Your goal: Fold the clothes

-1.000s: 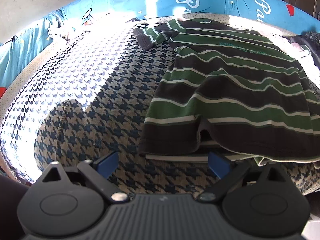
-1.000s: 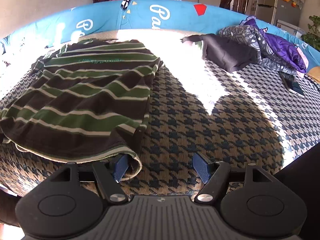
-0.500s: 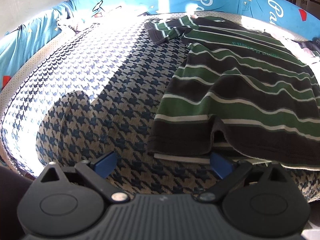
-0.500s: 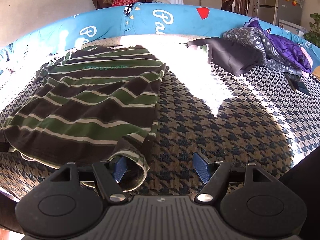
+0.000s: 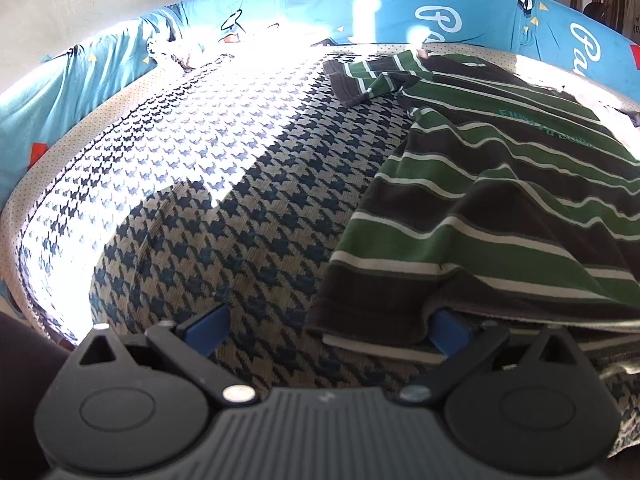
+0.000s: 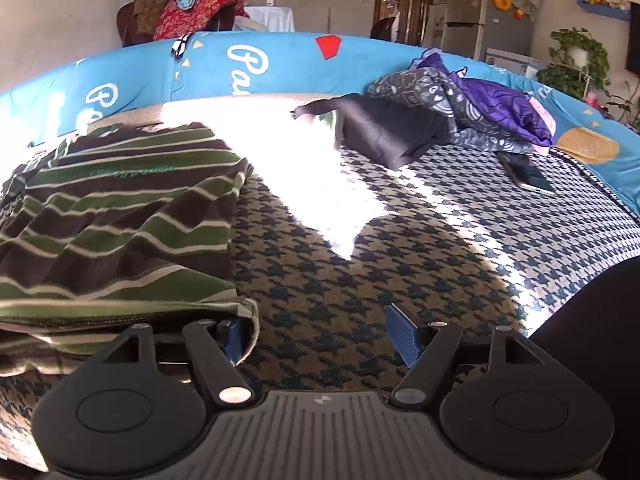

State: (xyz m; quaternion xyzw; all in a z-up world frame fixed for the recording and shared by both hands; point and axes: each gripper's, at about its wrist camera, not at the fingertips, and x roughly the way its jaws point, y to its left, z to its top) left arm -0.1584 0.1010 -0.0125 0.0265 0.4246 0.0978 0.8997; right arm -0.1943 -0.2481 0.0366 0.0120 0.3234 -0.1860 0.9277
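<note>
Left hand-held gripper (image 5: 327, 330) has its jaws opening wide, the near left corner of the one striped shirt (image 5: 500, 208) lying between them, draped over the right blue pad. Right hand-held gripper (image 6: 320, 336) is spread too, its left pad tucked under the shirt's near right hem corner, nothing pinched. The shirt lies flat on the houndstooth bed (image 6: 400, 264). Further back: one black folded garment (image 6: 388, 132), one heap of purple and grey clothes (image 6: 476, 116), one phone (image 6: 530, 178).
</note>
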